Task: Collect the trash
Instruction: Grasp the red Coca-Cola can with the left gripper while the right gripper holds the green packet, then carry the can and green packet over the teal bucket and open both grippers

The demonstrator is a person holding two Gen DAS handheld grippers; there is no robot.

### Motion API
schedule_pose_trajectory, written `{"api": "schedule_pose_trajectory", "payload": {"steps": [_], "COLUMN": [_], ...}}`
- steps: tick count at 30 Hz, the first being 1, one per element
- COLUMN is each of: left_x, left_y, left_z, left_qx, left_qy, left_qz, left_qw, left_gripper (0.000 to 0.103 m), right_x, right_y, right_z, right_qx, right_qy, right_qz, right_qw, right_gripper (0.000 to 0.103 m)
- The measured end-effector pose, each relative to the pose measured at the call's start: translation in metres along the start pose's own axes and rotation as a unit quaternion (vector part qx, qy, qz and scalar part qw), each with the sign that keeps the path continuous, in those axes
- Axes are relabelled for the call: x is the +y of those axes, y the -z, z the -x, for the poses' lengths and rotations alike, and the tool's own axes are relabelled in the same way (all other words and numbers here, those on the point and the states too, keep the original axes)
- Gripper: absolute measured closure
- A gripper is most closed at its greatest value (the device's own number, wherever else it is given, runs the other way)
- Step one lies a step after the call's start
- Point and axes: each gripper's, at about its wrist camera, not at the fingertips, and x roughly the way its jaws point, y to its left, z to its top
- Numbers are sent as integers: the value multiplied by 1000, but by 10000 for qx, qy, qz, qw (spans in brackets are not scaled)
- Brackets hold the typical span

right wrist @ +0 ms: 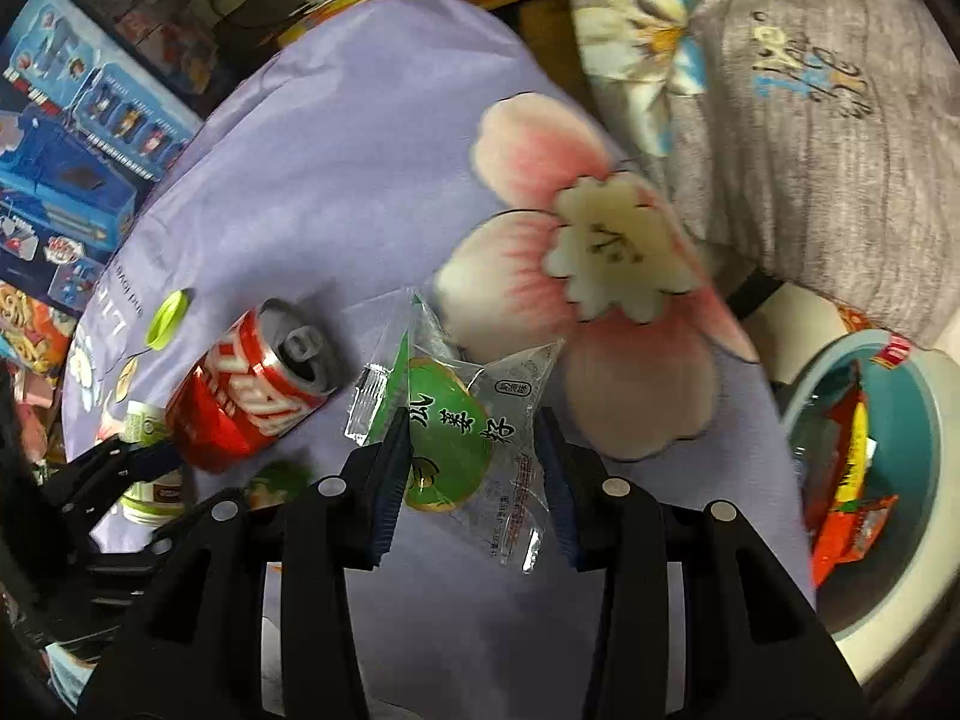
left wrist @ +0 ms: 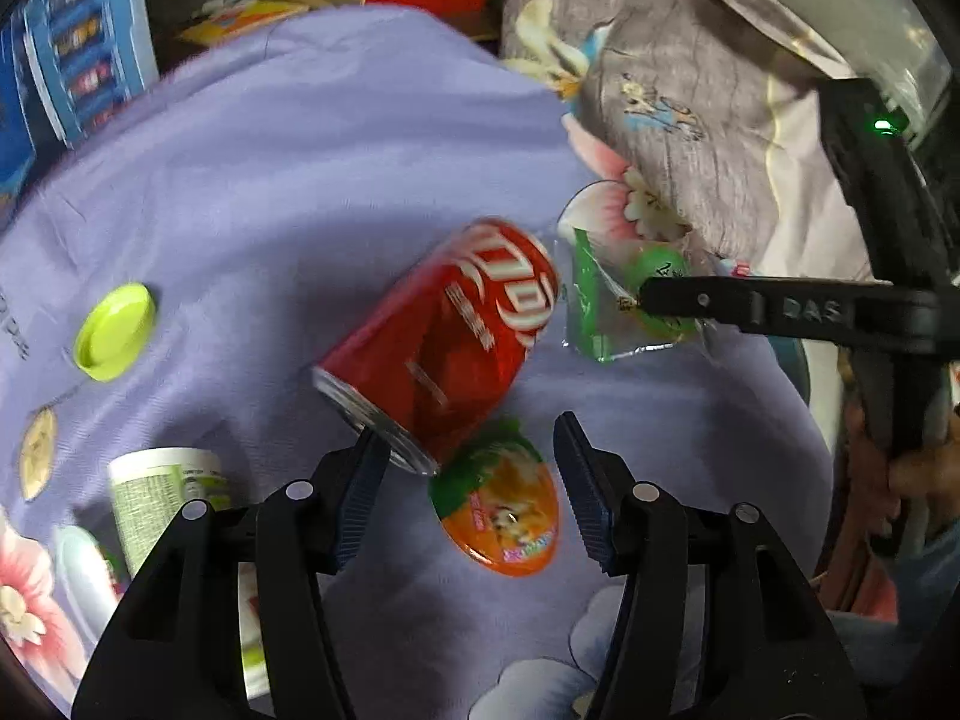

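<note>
A red soda can [left wrist: 441,339] lies on its side on the purple flowered sheet [left wrist: 300,168]. My left gripper [left wrist: 471,468] is open, its left finger touching the can's rim; an orange-green jelly cup lid [left wrist: 498,510] lies between the fingers. My right gripper [right wrist: 474,462] is open and straddles a clear wrapper with a green pastry [right wrist: 450,438]; one of its fingers [left wrist: 720,300] shows over that wrapper [left wrist: 606,300] in the left wrist view. The can [right wrist: 252,390] lies left of the wrapper in the right wrist view.
A lime bottle cap [left wrist: 114,333], a small white-green cup [left wrist: 162,498] and a round foil lid [left wrist: 37,453] lie at left. A teal bin [right wrist: 918,480] holding red wrappers stands at right. A grey flowered quilt [right wrist: 810,90] is bunched behind. Blue toy boxes [right wrist: 72,150] stand far left.
</note>
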Motion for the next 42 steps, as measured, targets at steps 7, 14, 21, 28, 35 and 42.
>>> {"api": "schedule_pose_trajectory", "payload": {"steps": [7, 14, 21, 28, 35, 42], "left_x": [1, -4, -12, -33, -58, -80], "left_y": [-15, -34, -23, -11, -4, 14], "left_z": [14, -45, -48, -18, 19, 17], "left_qx": [-429, 91, 70, -137, -420, -352], "left_qy": [-541, -533, -716, -874, -904, -739], "left_qz": [-273, -799, -574, -405, -285, -166], "left_qw": [9972, 9953, 9958, 9953, 9946, 9965], "left_gripper": [12, 10, 30, 32, 41, 42], "right_x": [-18, -32, -45, -50, -58, -69], "right_y": [-1, 3, 15, 32, 51, 69], "right_z": [7, 11, 19, 48, 83, 104], "right_qx": [-39, 0, -63, -276, -545, -656], "right_qy": [-5, 59, -20, -174, -394, -479], "right_qz": [-120, -196, -366, -368, -353, -340], "right_qw": [9999, 9998, 9993, 9988, 9971, 9961], "right_gripper": [64, 64, 64, 64, 64, 64]}}
